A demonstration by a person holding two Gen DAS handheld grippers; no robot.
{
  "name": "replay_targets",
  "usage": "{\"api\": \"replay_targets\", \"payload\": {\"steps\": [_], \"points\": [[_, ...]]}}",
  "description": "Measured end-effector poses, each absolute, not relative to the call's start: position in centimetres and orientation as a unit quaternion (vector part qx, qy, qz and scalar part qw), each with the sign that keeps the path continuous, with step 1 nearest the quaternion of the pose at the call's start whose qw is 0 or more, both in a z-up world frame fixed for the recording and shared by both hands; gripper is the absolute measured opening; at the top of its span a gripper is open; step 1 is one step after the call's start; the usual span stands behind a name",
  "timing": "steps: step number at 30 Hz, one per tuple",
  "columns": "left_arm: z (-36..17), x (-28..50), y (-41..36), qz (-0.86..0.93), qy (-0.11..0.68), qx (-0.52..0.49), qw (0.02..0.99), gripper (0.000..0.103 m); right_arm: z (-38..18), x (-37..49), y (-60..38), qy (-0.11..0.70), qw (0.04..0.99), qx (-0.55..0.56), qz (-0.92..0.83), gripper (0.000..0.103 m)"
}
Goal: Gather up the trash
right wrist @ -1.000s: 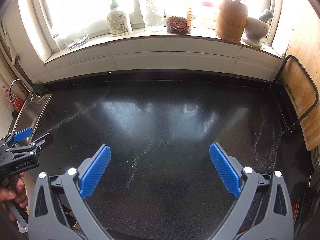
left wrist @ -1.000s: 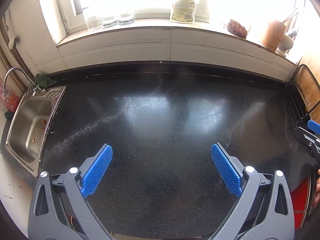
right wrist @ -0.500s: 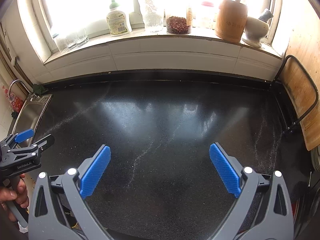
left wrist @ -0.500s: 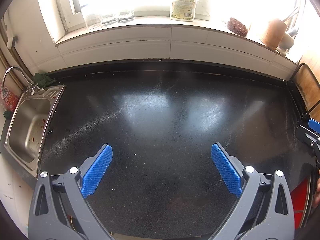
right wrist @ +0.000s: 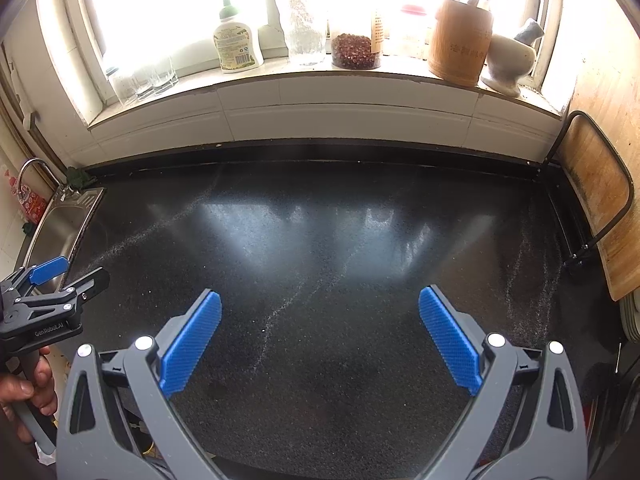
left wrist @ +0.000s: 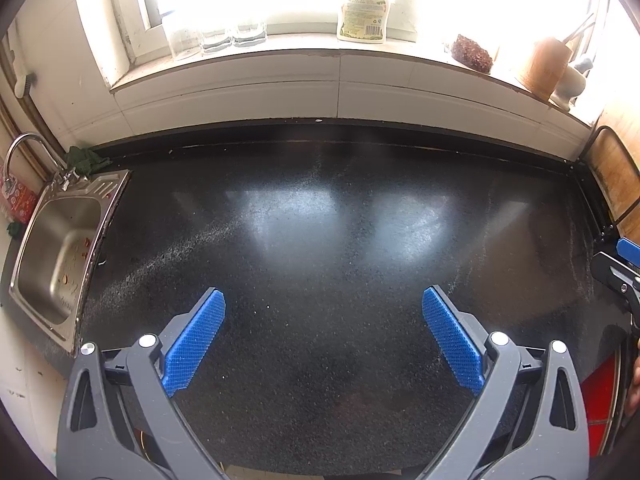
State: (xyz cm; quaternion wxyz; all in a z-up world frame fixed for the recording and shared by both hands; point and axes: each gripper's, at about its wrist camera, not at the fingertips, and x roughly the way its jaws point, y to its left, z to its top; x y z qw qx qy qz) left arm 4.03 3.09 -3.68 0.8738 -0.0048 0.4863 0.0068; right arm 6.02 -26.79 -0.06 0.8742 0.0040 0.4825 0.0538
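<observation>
No loose trash shows on the black speckled countertop (left wrist: 328, 216), only faint pale streaks of dust or crumbs (right wrist: 280, 312). My left gripper (left wrist: 323, 296) hovers over the counter's near half, open, with nothing between its blue pads (left wrist: 192, 344). My right gripper (right wrist: 320, 294) hangs likewise open and empty over the counter. In the right wrist view the left gripper (right wrist: 76, 274) shows at the left edge, held by a hand (right wrist: 28, 392). The right gripper's tip (left wrist: 620, 264) peeks in at the right edge of the left wrist view.
A steel sink (left wrist: 52, 248) with a faucet (left wrist: 24, 152) is set into the counter's left end. The windowsill holds a soap bottle (right wrist: 236, 44), glasses (right wrist: 148, 76), a jar (right wrist: 354, 50), a wooden utensil holder (right wrist: 460, 40) and a mortar (right wrist: 508, 60). A cutting board (right wrist: 596, 184) stands in a rack at right.
Almost nothing: both views drift by a few pixels, and both grippers stay open over the counter.
</observation>
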Motion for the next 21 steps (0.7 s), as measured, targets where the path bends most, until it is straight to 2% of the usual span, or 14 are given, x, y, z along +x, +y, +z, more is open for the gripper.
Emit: {"api": "replay_targets", "payload": {"steps": [21], "points": [[-3.45, 3.61, 2.61, 0.007, 0.486, -0.001, 0.874, 0.096, 0.24, 5.33, -27.19, 0.482, 0.875, 0.004, 0.05, 0.096]]}}
